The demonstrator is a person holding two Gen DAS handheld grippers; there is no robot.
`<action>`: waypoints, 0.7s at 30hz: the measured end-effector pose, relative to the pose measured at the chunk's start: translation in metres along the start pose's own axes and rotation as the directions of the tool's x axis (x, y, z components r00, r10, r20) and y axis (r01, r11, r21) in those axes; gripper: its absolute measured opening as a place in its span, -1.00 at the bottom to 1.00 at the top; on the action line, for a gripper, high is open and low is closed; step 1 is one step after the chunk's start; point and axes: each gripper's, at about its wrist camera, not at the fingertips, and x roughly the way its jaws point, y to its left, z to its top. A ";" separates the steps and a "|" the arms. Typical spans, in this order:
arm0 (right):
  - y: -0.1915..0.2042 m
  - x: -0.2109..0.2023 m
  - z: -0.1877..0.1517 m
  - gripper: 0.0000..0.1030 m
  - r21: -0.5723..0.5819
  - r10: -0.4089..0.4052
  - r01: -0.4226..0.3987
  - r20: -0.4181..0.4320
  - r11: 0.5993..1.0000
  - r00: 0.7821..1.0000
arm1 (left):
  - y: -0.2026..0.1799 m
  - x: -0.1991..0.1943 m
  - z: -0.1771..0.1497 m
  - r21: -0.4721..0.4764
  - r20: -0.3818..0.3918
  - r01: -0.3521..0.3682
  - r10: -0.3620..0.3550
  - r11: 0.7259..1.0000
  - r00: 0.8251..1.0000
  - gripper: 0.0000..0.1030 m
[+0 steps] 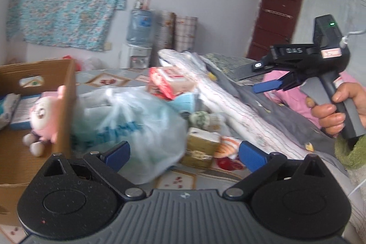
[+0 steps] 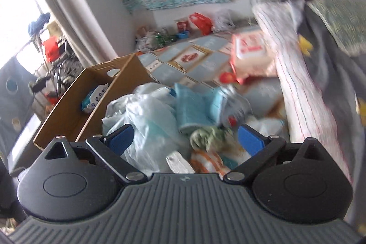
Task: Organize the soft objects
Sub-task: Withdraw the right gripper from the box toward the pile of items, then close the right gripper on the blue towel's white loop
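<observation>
**Soft clutter beside a cardboard box**

Both grippers, left (image 1: 183, 153) and right (image 2: 184, 136), gape wide and empty. A fuzzy pink plush toy (image 1: 44, 117) lies inside the stiff cardboard box (image 1: 66, 106), left of frame. A crinkled plastic bag (image 1: 128, 125) slumps centre on the patterned quilt (image 2: 173, 65).

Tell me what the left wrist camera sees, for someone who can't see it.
A pink plush toy sits in a cardboard box beside a pale plastic bag on a cluttered bed. The left tool is open and empty; a hand holds the right tool.
</observation>
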 end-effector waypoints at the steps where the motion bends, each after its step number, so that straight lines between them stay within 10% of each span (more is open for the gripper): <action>1: -0.006 0.001 -0.004 0.91 0.017 0.003 -0.003 -0.008 1.000 1.000 | -0.004 0.004 0.000 0.007 -0.002 0.008 -0.008 1.000 1.000 0.98; 10: -0.030 0.036 0.014 0.86 0.059 0.034 -0.034 -0.001 0.998 0.999 | -0.018 0.045 0.030 0.041 0.017 -0.016 0.015 0.999 1.000 0.78; 21: -0.072 0.130 0.052 0.20 0.132 0.055 -0.043 -0.082 0.990 0.995 | -0.015 0.132 0.069 0.066 -0.052 -0.078 0.082 0.995 0.995 -0.05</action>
